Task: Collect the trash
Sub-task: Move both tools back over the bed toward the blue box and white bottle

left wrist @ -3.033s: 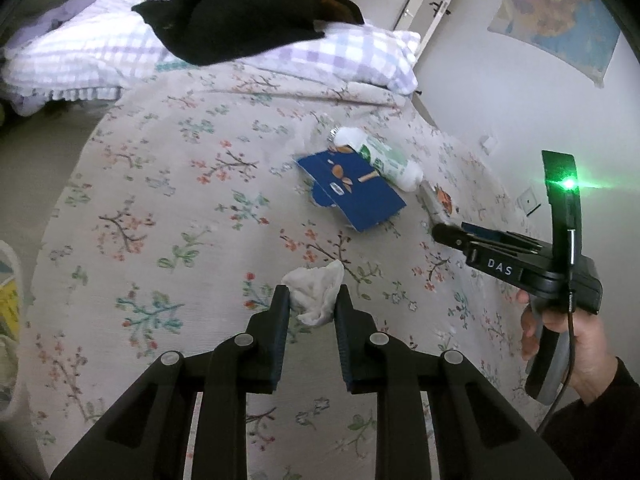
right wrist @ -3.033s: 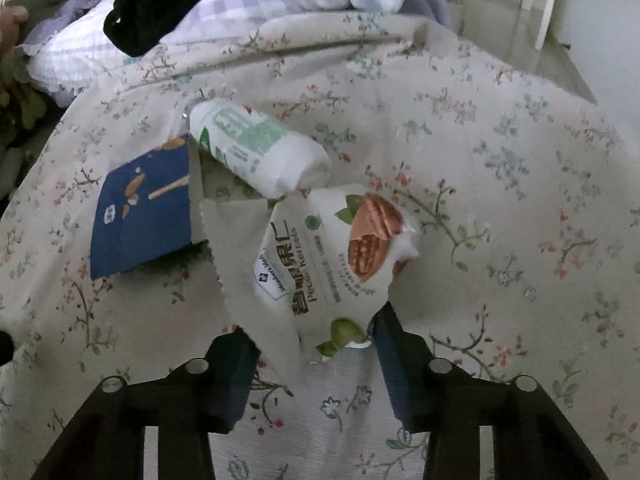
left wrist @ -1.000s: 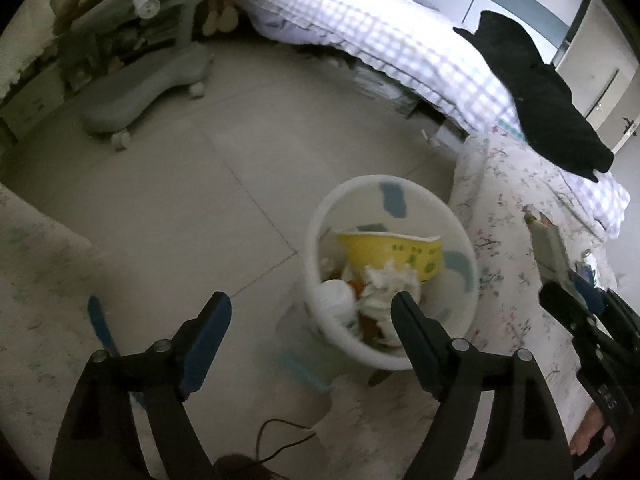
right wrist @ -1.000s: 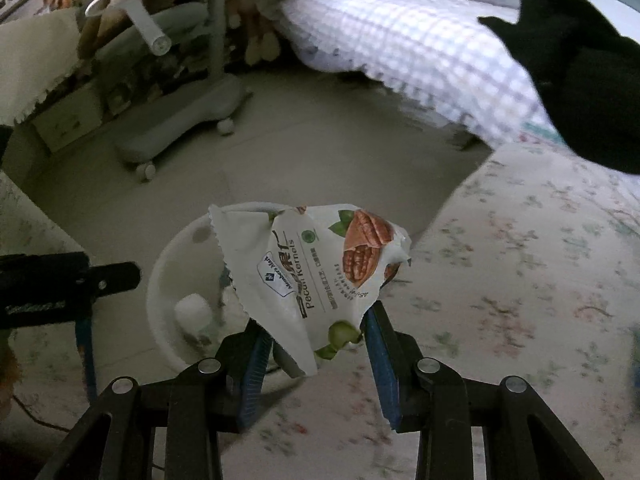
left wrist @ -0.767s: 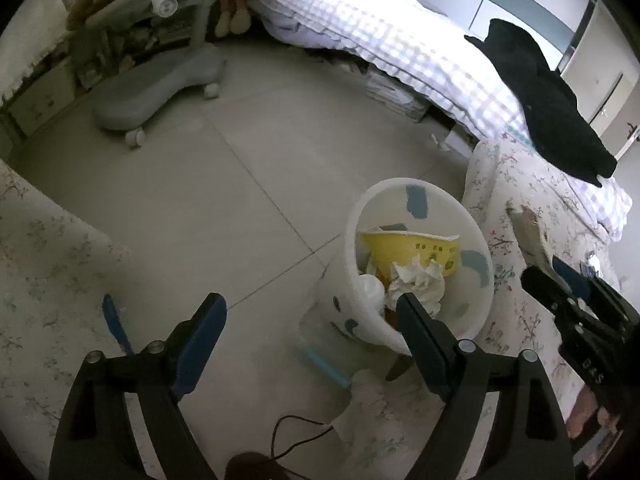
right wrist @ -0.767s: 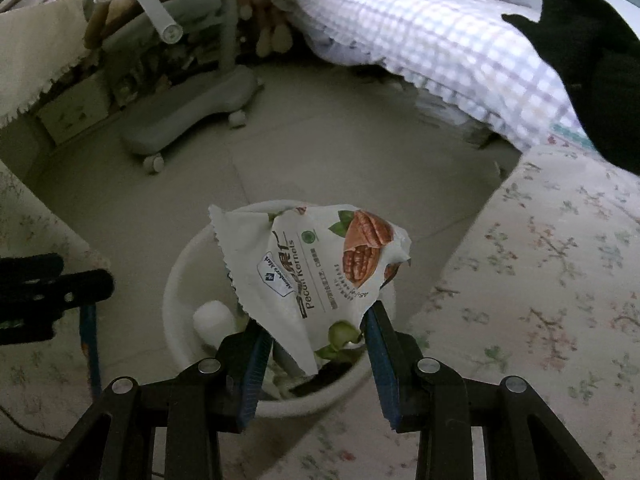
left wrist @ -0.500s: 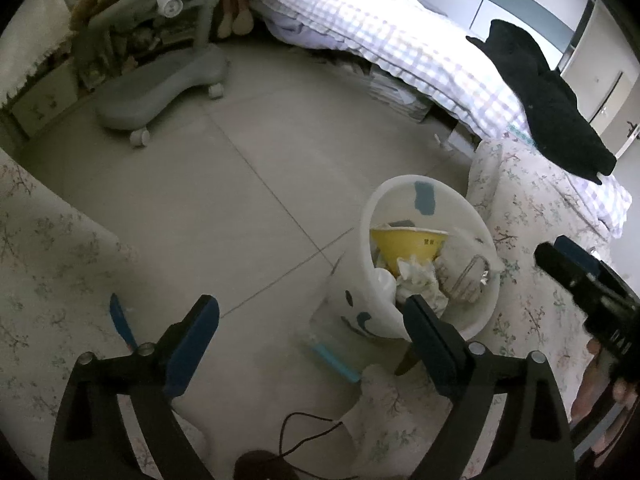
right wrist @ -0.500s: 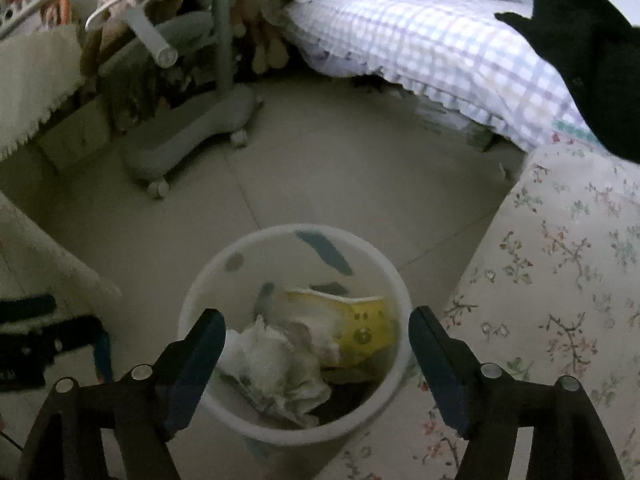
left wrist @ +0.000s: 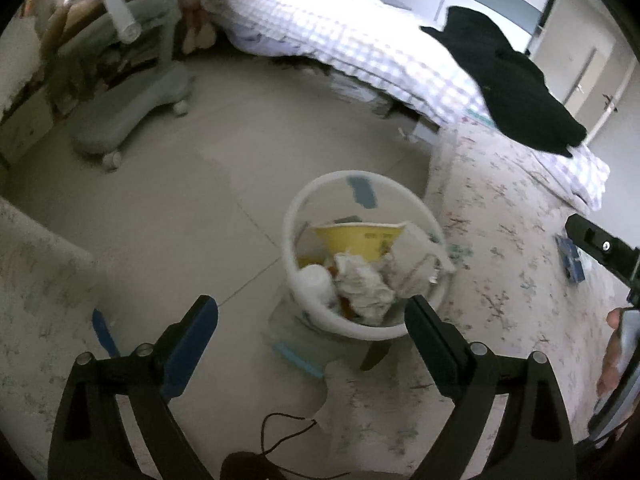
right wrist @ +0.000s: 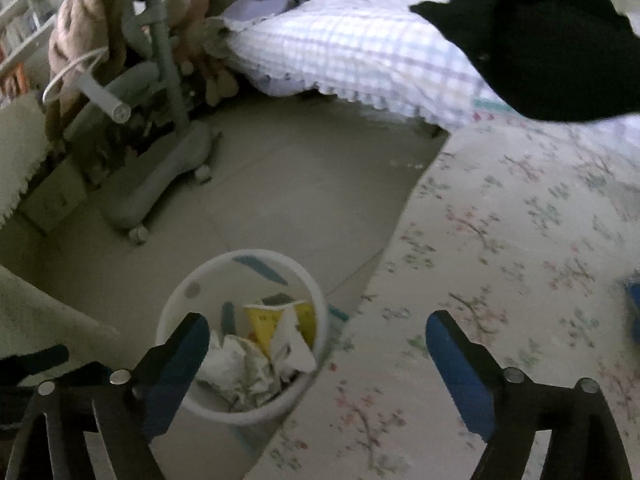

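Observation:
A white trash bin [left wrist: 362, 184] stands on the floor beside the floral bed. In it lie a yellow carton [left wrist: 360, 238], a crumpled tissue [left wrist: 362, 284], a white bottle [left wrist: 316, 280] and the pale nut bag [left wrist: 420, 264]. My left gripper [left wrist: 310, 308] hovers above the bin, its jaws opening wide with nothing between them. My right gripper [right wrist: 318, 320] hangs over the bin's right rim [right wrist: 240, 256] and the bed edge. Its jaws are opening too and are empty; the nut bag [right wrist: 294, 344] rests inside the bin. A blue packet [left wrist: 570, 258] remains on the bed.
A grey wheeled chair base [left wrist: 132, 120] stands on the tiled floor at the left. A checked quilt [left wrist: 360, 40] with a black garment [left wrist: 508, 80] lies behind. The floral bedspread [right wrist: 500, 240] fills the right. A dark cable [left wrist: 288, 428] trails below the left gripper.
The right gripper let go of the nut bag, which dropped into the bin, and its jaws spread wide. The left gripper, which held the tissue earlier, stands empty and widened a little.

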Demonstrator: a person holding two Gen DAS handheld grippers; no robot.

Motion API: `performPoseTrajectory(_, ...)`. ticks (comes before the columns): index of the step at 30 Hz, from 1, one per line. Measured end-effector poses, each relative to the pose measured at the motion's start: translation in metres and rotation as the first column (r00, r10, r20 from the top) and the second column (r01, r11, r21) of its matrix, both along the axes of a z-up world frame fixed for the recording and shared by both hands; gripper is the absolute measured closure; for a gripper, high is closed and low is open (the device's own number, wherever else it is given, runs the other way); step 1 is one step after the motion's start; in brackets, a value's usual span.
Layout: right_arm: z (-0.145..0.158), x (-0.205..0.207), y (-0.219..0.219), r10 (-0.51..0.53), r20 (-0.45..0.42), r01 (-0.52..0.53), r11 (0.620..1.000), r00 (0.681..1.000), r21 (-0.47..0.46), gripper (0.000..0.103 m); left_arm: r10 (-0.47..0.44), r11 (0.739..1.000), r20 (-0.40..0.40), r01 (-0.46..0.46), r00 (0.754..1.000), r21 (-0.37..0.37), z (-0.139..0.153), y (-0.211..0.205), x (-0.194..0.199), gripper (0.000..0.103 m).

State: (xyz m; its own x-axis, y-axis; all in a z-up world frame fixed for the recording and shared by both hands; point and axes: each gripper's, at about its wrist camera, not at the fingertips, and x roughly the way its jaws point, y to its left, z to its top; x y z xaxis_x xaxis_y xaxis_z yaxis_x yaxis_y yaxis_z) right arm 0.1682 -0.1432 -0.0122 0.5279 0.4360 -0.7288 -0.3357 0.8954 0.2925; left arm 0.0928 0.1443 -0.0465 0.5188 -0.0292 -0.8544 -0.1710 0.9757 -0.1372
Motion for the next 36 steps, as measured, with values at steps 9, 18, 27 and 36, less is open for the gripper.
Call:
performPoseTrajectory(9, 0.009, -0.007, -0.074, -0.108, -0.044, 0.106, 0.994, 0.993, -0.039, 0.007, -0.036, 0.999, 0.047, 0.035, 0.998, 0.008, 0.015, -0.059, 0.008, 0.000)
performPoseTrajectory(18, 0.006, -0.018, -0.159, -0.236, -0.057, 0.229, 0.968, 0.970, -0.107, 0.006, -0.127, 0.988, 0.039, 0.130, 0.991, -0.088, 0.024, -0.126, 0.026, 0.000)
performPoseTrajectory(27, -0.004, -0.022, -0.261, -0.416, -0.085, 0.412, 0.909, 0.905, -0.064, 0.006, -0.231, 0.970, 0.002, 0.230, 0.973, -0.078, 0.014, -0.194, 0.049, 0.000)
performPoseTrajectory(36, -0.028, -0.017, -0.342, -0.565, -0.160, 0.567, 0.823, 0.810, -0.034, 0.006, -0.326, 0.944, 0.024, 0.327, 0.945, -0.052, 0.001, -0.273, 0.070, 0.000)
